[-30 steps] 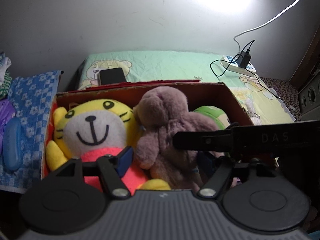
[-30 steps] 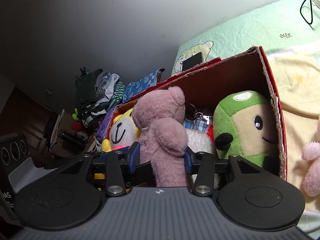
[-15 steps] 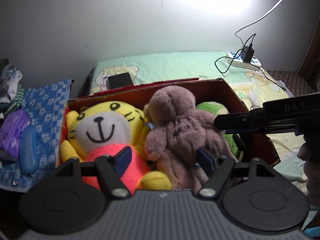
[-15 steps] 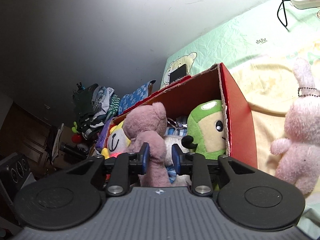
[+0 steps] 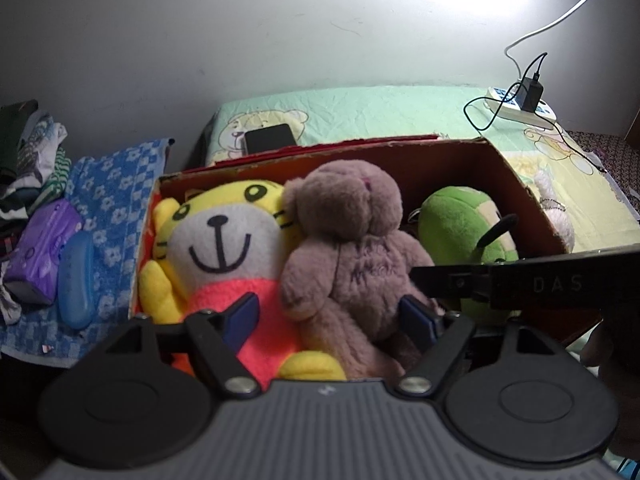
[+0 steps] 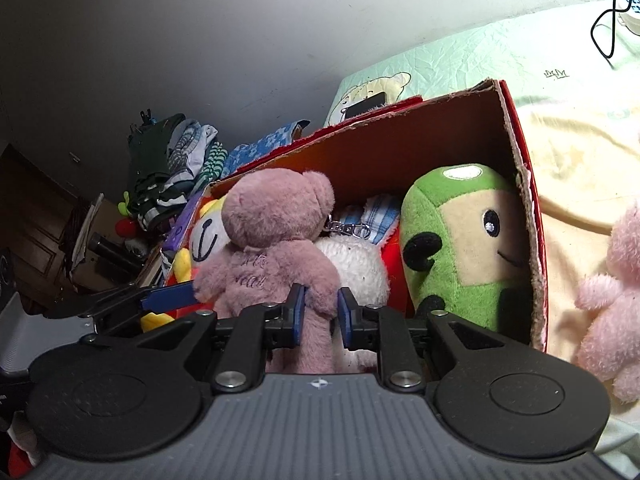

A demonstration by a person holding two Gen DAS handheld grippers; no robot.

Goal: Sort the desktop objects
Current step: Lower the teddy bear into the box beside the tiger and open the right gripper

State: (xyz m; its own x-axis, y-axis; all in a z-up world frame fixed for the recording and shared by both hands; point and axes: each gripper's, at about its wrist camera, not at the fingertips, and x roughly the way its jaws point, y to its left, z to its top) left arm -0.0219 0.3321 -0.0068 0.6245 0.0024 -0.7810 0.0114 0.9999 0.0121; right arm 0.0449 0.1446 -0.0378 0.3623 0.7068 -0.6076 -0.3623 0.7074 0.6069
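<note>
A mauve teddy bear (image 5: 352, 248) sits upright in a red cardboard box (image 5: 516, 176), between a yellow tiger plush (image 5: 224, 248) and a green plush (image 5: 460, 220). In the right wrist view my right gripper (image 6: 320, 316) is shut on the mauve bear's (image 6: 272, 260) lower body, beside the green plush (image 6: 464, 240) and a white plush (image 6: 356, 268). My left gripper (image 5: 332, 320) is open, with its pads on either side of the bear's lower body. The right gripper's finger (image 5: 520, 280) crosses the left wrist view.
A pink rabbit plush (image 6: 612, 300) lies on the yellow cloth right of the box. A phone (image 5: 270, 140) and a power strip with cables (image 5: 524, 108) lie on the green sheet behind. A blue towel (image 5: 112, 200) with a purple pack and clothes is at left.
My right gripper came back in toward the box and closed on the mauve bear's lower body. My left gripper stayed open and the view shifted slightly closer.
</note>
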